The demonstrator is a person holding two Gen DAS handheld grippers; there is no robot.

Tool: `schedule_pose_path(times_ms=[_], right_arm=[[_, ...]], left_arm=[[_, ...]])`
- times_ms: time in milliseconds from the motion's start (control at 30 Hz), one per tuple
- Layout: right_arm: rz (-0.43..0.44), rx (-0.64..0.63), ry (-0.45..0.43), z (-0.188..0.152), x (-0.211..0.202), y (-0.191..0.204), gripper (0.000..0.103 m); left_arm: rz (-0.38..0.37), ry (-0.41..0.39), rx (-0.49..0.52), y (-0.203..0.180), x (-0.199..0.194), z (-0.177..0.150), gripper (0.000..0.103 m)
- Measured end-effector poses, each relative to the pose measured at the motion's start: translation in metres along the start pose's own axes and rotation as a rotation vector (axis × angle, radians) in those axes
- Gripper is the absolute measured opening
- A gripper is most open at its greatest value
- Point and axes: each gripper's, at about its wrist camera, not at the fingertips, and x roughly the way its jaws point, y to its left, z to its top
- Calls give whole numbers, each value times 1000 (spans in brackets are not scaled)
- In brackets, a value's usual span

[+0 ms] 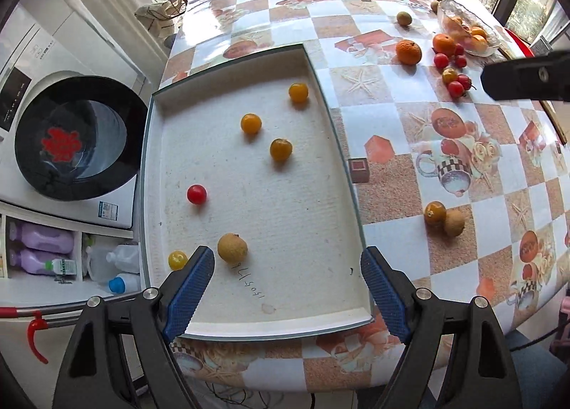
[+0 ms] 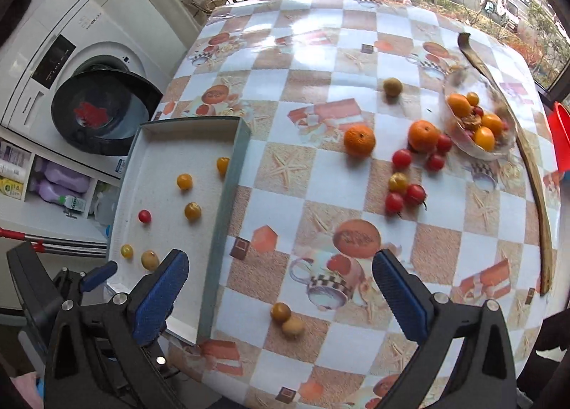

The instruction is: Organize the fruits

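Here, my left tool (image 1: 286,282) hangs with its blue pads spread wide and nothing between them, low over the near end of the white tray (image 1: 249,316) at the left edge of the worktop (image 1: 392,241). Six small fruits lie loose in that tray — three orange cherry tomatoes (image 1: 280,149) toward the far end, one red cherry tomato (image 1: 196,194) mid-tray, and a tan longan (image 1: 232,248) and a yellow cherry tomato (image 1: 177,260) just beyond my left pad.

My right tool (image 2: 281,288) is likewise spread wide and holds nothing, over the checked oilcloth to the right of the tray wall. Between its pads, on the cloth, an orange tomato (image 2: 280,312) and a second longan (image 2: 293,326) sit touching each other.

Farther out, two mandarins (image 2: 359,141) rest near a scatter of red cherry tomatoes (image 2: 402,158), with one yellowish tomato (image 2: 398,181) among them. A clear glass dish (image 2: 459,141) beside them holds more orange and red fruit, and a lone greenish-brown fruit (image 2: 393,86) sits apart, farther back. A long brown curved strip (image 2: 530,174) lies along the worktop's right edge.

Off the worktop's left side stands a white front-loading washing machine (image 2: 42,63) with its dark door ajar — purple detergent bottles (image 2: 62,181) are shelved below it.
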Motion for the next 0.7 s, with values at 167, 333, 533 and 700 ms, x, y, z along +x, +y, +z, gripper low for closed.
schedule_pose_path(times_ms=[167, 333, 533, 700], right_arm=[[-40, 52, 27, -37, -19, -33, 103], [-81, 62, 37, -62, -33, -54, 103], [-117, 67, 50, -74, -39, -75, 103], [-111, 53, 47, -74, -40, -86, 103]], left_arm=[[-47, -1, 57, -30, -26, 7, 85], [-87, -19, 115, -62, -51, 14, 85], [-110, -25, 150, -92, -65, 23, 85], [-113, 4, 84, -97, -66, 26, 85]])
